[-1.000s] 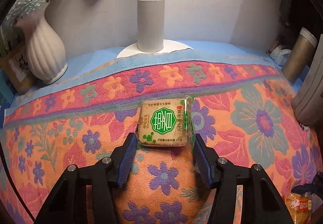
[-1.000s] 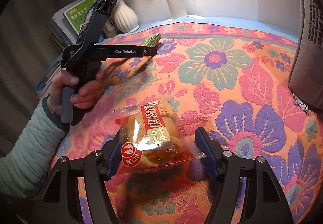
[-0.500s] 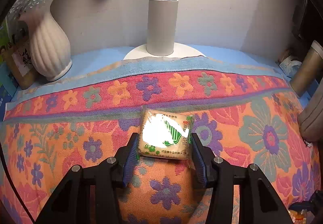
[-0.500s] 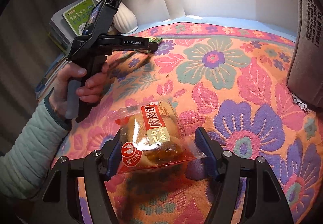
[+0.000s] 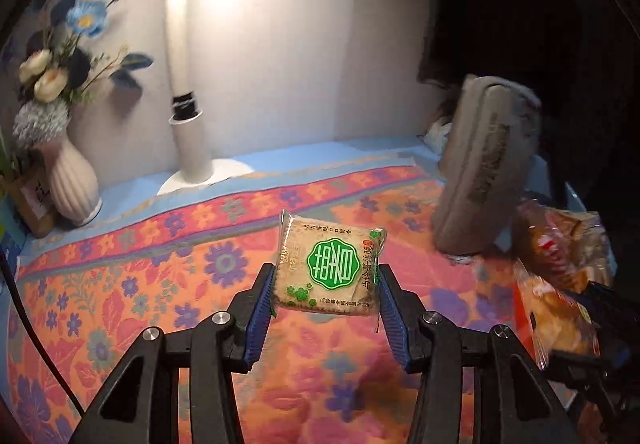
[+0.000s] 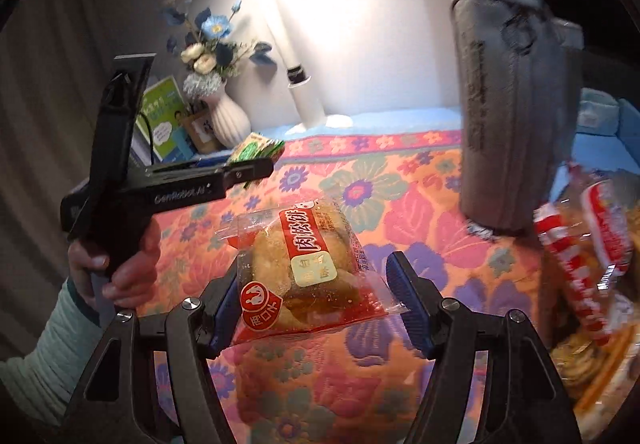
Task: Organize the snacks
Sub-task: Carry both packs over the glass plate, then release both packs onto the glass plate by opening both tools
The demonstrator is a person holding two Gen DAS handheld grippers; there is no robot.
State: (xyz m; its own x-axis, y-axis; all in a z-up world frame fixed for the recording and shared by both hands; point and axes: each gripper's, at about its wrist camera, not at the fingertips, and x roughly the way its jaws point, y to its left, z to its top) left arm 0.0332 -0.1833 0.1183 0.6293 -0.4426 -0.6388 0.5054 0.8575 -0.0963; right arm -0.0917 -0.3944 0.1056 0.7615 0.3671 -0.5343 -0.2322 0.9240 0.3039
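A square cracker packet with a green logo hangs above the flowered cloth, and my left gripper is shut on its two sides. In the right wrist view that same gripper, held by a person's hand, carries the green packet at the left. My right gripper is shut on a clear and red pastry packet, which is also raised off the cloth. The left pad presses the pastry; the right pad meets the wrapper's edge.
A grey pouch stands upright at the right, with several red snack packets heaped beside it. A white lamp and a ribbed vase of flowers stand at the back wall. Books lean at the far left.
The left jaws shut on the cracker packet. Both grippers then rose with their packets off the cloth and swung toward the pouch and snack heap at the right.
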